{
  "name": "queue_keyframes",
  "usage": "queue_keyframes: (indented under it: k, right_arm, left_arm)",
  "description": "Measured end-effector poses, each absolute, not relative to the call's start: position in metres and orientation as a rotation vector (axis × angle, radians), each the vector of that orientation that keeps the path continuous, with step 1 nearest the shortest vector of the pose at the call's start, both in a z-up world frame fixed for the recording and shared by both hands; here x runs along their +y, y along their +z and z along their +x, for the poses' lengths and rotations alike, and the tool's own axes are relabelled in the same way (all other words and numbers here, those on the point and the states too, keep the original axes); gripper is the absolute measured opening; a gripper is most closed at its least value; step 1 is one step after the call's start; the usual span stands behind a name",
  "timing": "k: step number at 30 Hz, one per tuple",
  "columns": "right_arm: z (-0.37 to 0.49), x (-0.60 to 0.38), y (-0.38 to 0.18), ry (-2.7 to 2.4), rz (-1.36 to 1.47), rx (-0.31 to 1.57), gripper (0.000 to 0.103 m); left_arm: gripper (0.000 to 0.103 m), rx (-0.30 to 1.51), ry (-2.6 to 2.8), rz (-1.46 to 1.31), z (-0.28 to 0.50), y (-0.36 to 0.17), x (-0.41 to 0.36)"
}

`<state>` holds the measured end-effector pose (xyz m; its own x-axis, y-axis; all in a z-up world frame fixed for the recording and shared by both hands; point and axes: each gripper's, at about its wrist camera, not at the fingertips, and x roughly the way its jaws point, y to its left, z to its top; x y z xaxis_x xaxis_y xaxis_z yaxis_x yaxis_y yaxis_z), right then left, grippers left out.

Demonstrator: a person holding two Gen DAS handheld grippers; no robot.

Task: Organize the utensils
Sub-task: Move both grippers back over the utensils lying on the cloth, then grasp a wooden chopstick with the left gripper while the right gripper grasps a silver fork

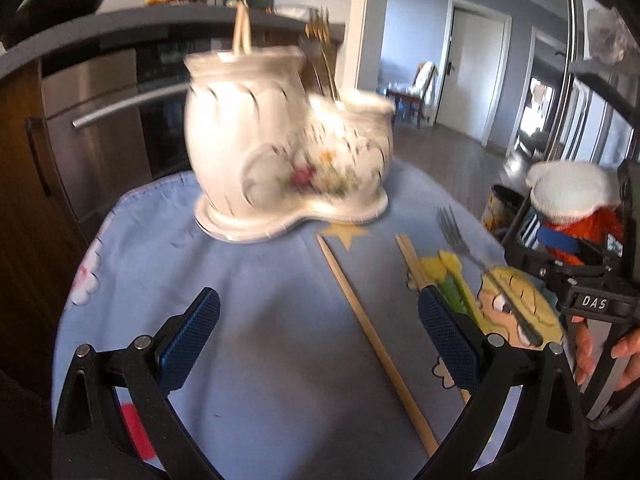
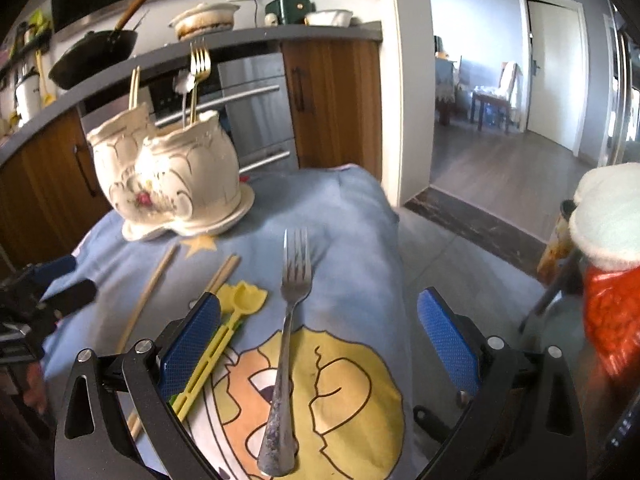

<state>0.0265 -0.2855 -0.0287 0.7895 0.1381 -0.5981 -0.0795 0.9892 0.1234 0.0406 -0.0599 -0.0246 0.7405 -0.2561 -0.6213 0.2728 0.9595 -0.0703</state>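
Note:
A white flowered ceramic utensil holder [image 1: 288, 144] [image 2: 172, 176] with two pots stands at the far side of the blue cloth; chopsticks stand in the taller pot, a gold fork [image 2: 199, 68] and a silver utensil in the other. On the cloth lie a single chopstick [image 1: 372, 332] [image 2: 146, 296], a chopstick pair [image 1: 412, 260] [image 2: 226, 270], a yellow plastic spoon [image 2: 228, 320] and a silver fork [image 2: 286, 344] [image 1: 460, 240]. My left gripper [image 1: 320, 340] is open and empty over the single chopstick. My right gripper [image 2: 320, 344] is open around the silver fork's handle, above it.
The blue cartoon-print cloth [image 1: 240, 280] covers a small table; its right edge drops to the floor [image 2: 460, 272]. A plush toy in orange netting [image 2: 608, 280] sits at the right. Kitchen cabinets, an oven and a counter with pans stand behind.

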Motion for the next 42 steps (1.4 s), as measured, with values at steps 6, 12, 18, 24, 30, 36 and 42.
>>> queue_keyframes:
  k: [6,12,18,24,30,36,42]
  right_arm:
    - [0.031,-0.29,-0.035,0.119,0.11,0.68,0.098]
    - [0.034,-0.281,-0.034,0.127,0.056,0.691,0.095]
    - [0.035,-0.275,-0.039,0.14,0.035,0.725,0.059]
    - [0.039,-0.268,-0.045,0.174,0.021,0.771,0.035]
    - [0.043,-0.261,-0.048,0.174,-0.013,0.796,0.023]
    - [0.043,-0.259,-0.048,0.197,-0.013,0.798,0.007]
    - [0.038,-0.265,-0.042,0.238,0.0,0.816,0.006]
  left_arm:
    - [0.098,0.729,-0.286,0.045,0.049,-0.035,-0.066]
    - [0.097,0.761,-0.259,0.095,0.054,-0.036,-0.073]
    - [0.078,0.781,-0.304,0.129,0.05,-0.037,-0.083]
    - [0.04,0.845,-0.35,0.119,0.057,-0.043,-0.091]
    - [0.014,0.864,-0.357,0.136,0.061,-0.046,-0.094]
    - [0.006,0.895,-0.377,0.128,0.073,-0.043,-0.091]
    - [0.006,0.914,-0.39,0.189,0.068,-0.038,-0.072]
